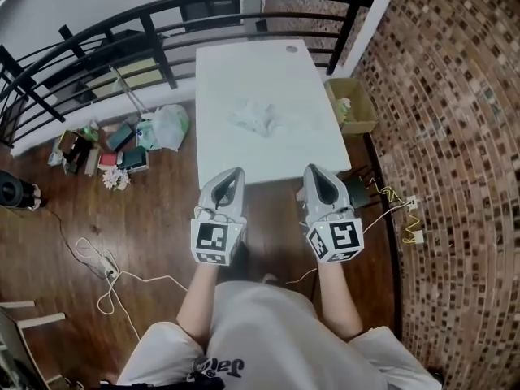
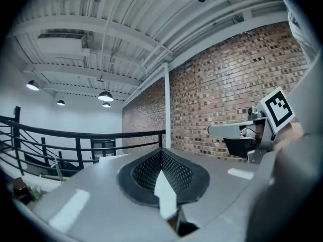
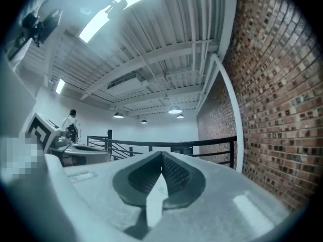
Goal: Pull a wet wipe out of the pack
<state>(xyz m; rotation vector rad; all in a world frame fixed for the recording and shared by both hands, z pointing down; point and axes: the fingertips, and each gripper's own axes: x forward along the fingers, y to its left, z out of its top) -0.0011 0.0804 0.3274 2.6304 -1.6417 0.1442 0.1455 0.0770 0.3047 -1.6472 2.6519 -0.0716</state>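
Observation:
On the white table (image 1: 219,149), near its middle, lies a crumpled whitish heap (image 1: 256,118); I cannot tell whether it is the wipe pack, loose wipes or both. Both grippers are held in front of the person's body, short of the table's near edge and well apart from the heap. My left gripper (image 1: 233,175) is shut with nothing in it, its pads (image 2: 166,173) pressed together. My right gripper (image 1: 317,173) is also shut and empty, pads (image 3: 169,173) meeting. Each gripper view looks level over the room and shows the other gripper beside it, the right gripper (image 2: 242,131) and the left gripper (image 3: 70,144).
A black railing (image 1: 154,31) runs behind and left of the table. A tan box (image 1: 357,104) stands at the table's right side by the brick wall (image 1: 455,136). Books, a plastic bag (image 1: 166,127) and clutter lie on the wooden floor at left, with cables (image 1: 106,275).

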